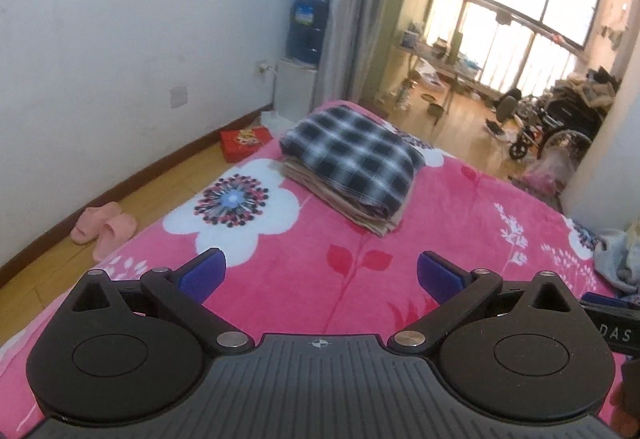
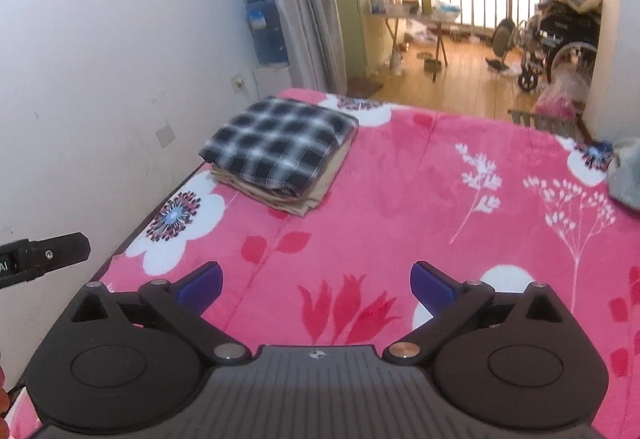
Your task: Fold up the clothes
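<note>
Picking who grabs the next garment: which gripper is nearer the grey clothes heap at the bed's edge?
Right. The grey heap lies just right of the right gripper; the left gripper sits farther away, on the right gripper's other side.

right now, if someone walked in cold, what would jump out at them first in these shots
The bright pink floral blanket fills most of both views. On it, near the far corner by the white wall, sits a neat stack of folded clothes topped by a black-and-white plaid piece. Close to each camera, the left gripper and the right gripper stand open with nothing between their blue pads.
</note>
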